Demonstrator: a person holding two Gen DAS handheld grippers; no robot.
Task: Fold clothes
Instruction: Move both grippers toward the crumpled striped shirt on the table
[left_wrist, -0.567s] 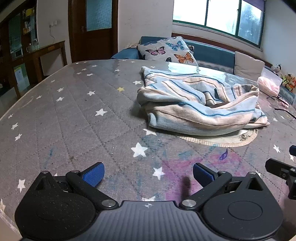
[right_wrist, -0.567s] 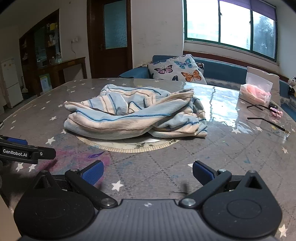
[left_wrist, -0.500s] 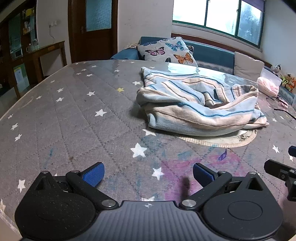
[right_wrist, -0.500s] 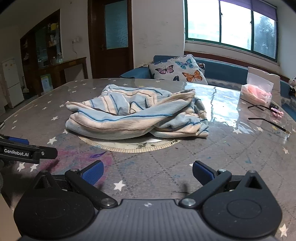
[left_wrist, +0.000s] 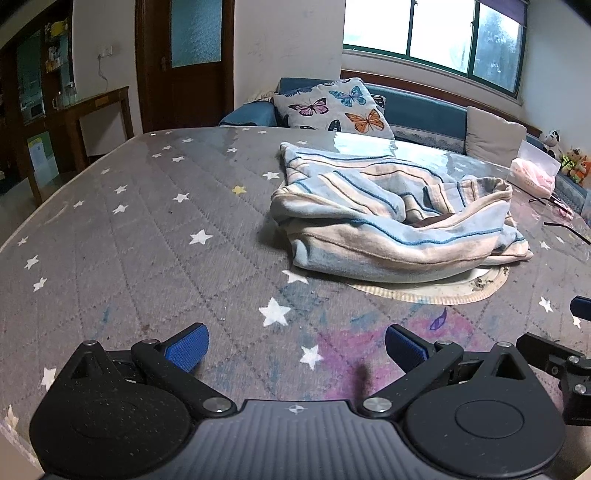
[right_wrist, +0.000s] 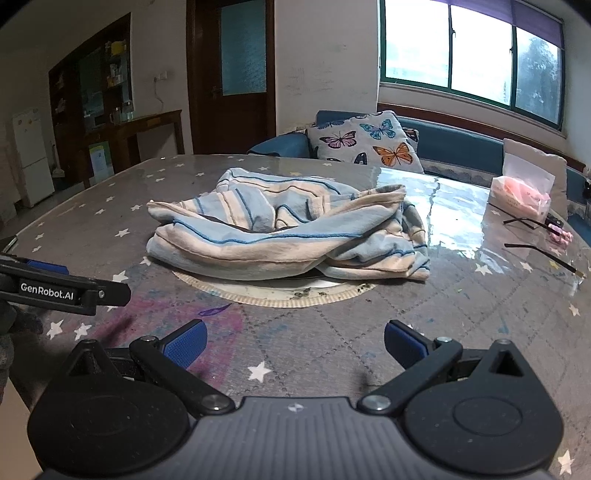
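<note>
- Your left gripper (left_wrist: 295, 345) has its jaws fully apart, with nothing between the blue pads (left_wrist: 186, 347). Below the gap lies only the table cover.
- Your right gripper (right_wrist: 293, 341) is likewise spread wide and holds nothing. Its blue pads (right_wrist: 184, 347) frame bare cover.
- Both grippers hover over the near edge of the table (left_wrist: 110, 240), side by side. In the right wrist view, the left gripper's finger enters from the left edge; in the left wrist view, part of the right gripper shows at the right edge.
- The striped garment (left_wrist: 391, 225) lies crumpled in a loose heap near the middle of the table, ahead of both grippers and well apart from them. Its stripes are light blue and cream with thin dark-blue lines.
- The garment rests on a round mat (right_wrist: 273, 291), whose near rim shows beneath the cloth.
- The table cover is grey, quilted and printed with white stars, with a purple stain (left_wrist: 369, 350) just ahead of the left gripper.
- A tissue pack (right_wrist: 521, 194) sits on the far right of the table.
- A butterfly cushion (right_wrist: 365, 142) rests on the sofa behind the table.
</note>
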